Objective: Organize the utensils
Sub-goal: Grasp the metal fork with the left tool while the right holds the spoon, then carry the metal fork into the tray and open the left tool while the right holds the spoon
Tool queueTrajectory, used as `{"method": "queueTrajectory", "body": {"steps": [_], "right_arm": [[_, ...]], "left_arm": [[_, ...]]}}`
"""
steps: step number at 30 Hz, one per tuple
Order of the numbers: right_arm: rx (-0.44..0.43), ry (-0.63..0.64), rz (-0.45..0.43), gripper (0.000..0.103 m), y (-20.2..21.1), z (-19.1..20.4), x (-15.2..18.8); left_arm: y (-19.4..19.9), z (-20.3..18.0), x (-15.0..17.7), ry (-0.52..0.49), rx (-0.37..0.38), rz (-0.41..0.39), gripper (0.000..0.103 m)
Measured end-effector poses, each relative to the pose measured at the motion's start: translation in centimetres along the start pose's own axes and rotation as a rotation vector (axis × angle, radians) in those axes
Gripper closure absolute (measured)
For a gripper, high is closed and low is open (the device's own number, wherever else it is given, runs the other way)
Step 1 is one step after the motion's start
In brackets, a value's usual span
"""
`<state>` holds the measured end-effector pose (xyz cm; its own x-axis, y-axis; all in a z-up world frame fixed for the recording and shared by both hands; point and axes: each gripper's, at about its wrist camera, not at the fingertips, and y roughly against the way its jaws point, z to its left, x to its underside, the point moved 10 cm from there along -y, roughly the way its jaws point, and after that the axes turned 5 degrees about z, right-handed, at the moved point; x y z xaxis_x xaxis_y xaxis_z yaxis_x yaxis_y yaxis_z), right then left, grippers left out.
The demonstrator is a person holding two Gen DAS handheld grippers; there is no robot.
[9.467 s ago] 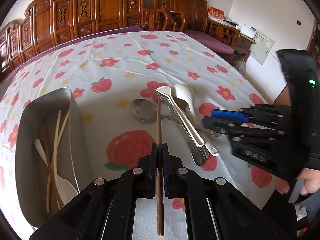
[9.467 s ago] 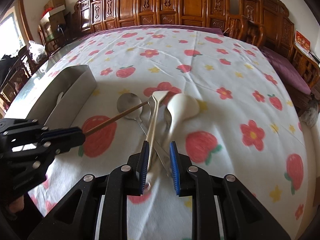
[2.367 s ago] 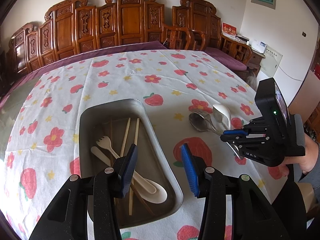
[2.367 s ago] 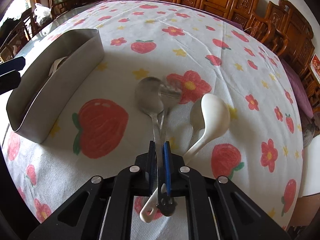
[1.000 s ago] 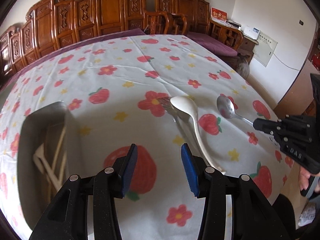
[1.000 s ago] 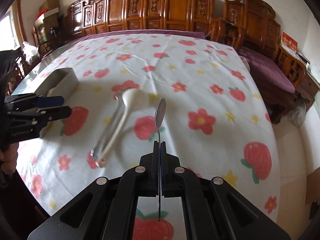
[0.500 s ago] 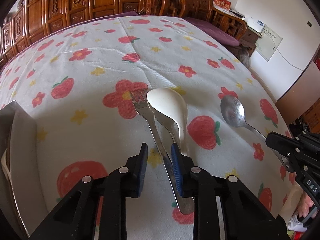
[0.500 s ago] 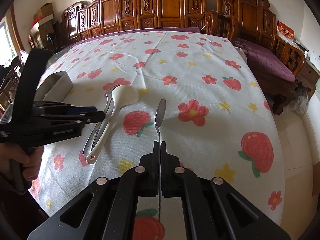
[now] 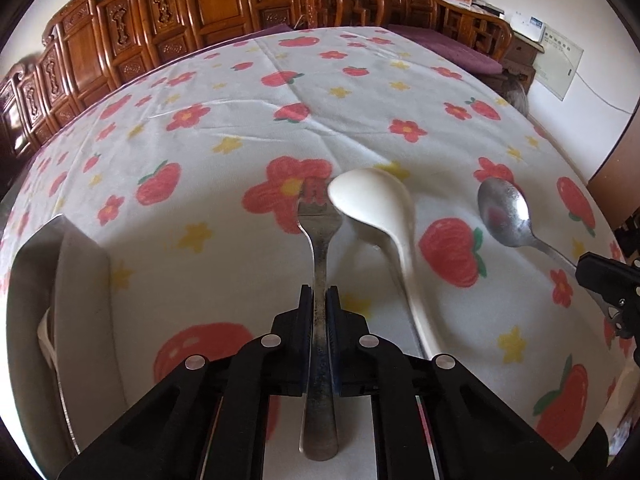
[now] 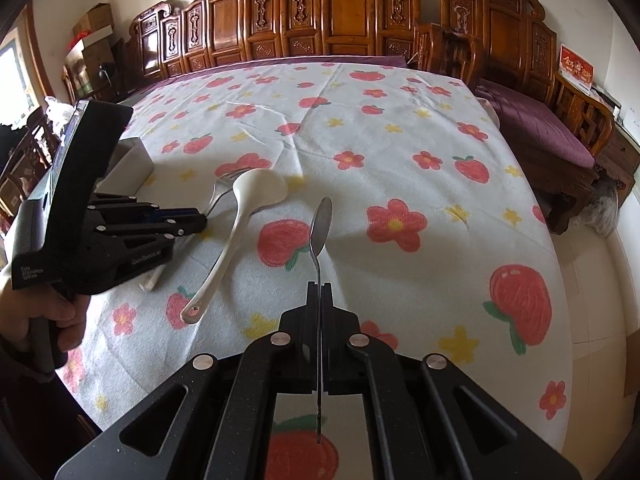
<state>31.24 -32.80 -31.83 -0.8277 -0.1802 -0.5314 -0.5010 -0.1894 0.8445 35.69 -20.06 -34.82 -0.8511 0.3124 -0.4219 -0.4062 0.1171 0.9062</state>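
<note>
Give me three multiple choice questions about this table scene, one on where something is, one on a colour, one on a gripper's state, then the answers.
1. Where is the metal tray?
A. left of the fork
B. right of the metal spoon
C. on a chair

2. What colour is the spoon lying on the tablecloth?
A. black
B. white
C. green

3. What is the left gripper doing?
A. open, empty
B. shut on the fork
C. shut on chopsticks

Answers:
1 A, the tray sits at the left edge.
2 B, its bowl is white.
3 B, its jaws clamp the fork's handle.
</note>
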Motion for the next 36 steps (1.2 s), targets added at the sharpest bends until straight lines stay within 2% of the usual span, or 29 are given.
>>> {"method": "queueTrajectory", "body": {"steps": [9,26,36], "right_arm": [[-0.007,0.023,-0.020,0.101,0.9,1.1,-0.5],[-0.023,0.096,-0.063,0.101,2.9,5.0,-2.5],[-0.021,0.148,-0.079,0.101,3.2,8.4,-4.7]], "left_arm": [[1.8,3.6,1.8,0.032,-0.041,-0.002,0.097],[9.2,5.4,0.7,0.029,-0.041,-0.116,0.097],[11.9,9.8,1.1,0.067,-0.052,-0.146,0.097]]}}
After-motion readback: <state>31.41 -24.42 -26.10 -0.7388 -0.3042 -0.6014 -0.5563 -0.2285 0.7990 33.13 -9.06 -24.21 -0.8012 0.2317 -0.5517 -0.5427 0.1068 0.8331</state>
